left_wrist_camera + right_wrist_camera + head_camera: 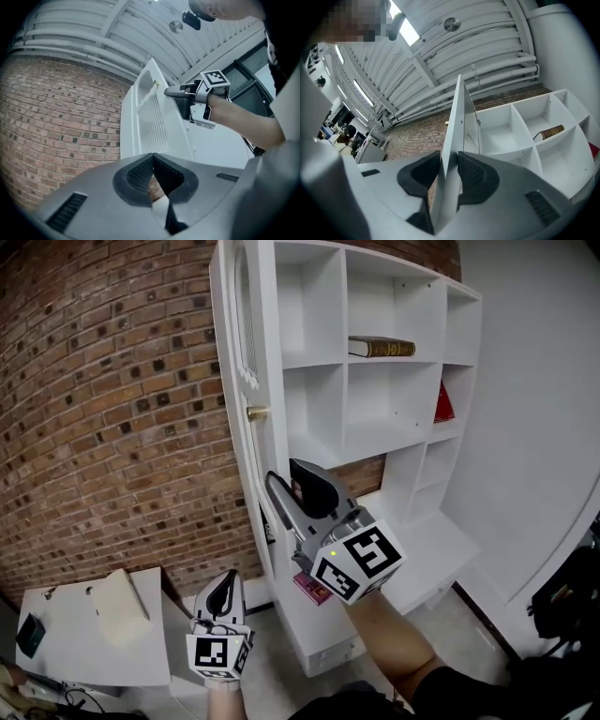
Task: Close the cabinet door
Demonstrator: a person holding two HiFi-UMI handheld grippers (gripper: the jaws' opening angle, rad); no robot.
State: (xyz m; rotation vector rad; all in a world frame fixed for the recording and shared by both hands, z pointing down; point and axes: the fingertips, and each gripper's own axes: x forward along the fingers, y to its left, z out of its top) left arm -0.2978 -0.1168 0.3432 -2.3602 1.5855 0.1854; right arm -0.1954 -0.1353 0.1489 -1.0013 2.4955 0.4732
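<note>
**A:** Start at the right gripper [449,154]. Its two pads clamp the free edge of the cabinet door [457,112], one pad on each face, and the panel runs straight up the middle of the right gripper view.

**B:** And the left gripper [153,159]?

**A:** Its jaws are pressed together with nothing between them. It sits low in the head view, at the bottom left, well apart from the door.

**B:** Where's the door itself?

**A:** It's wide open. In the head view it stands edge-on at upper centre, jutting out from the left side of the cabinet [342,352]. The brass knob [256,412] is just above the grip. The shelves to the right are all bare to view, with a book [382,348] lying on one and a red thing [443,404] further right.

**B:** So which step is this?

**A:** I'd say the grasp is made and the swing hasn't begun.

**B:** What does the next move need?

**A:** Probably an arc. The edge has to be carried round the hinges toward the shelves, to the right of the head view, with the wrist turning along with the panel. The inner jaw likely has to let go before it gets trapped against the frame, and a flat push can finish the job.
</note>
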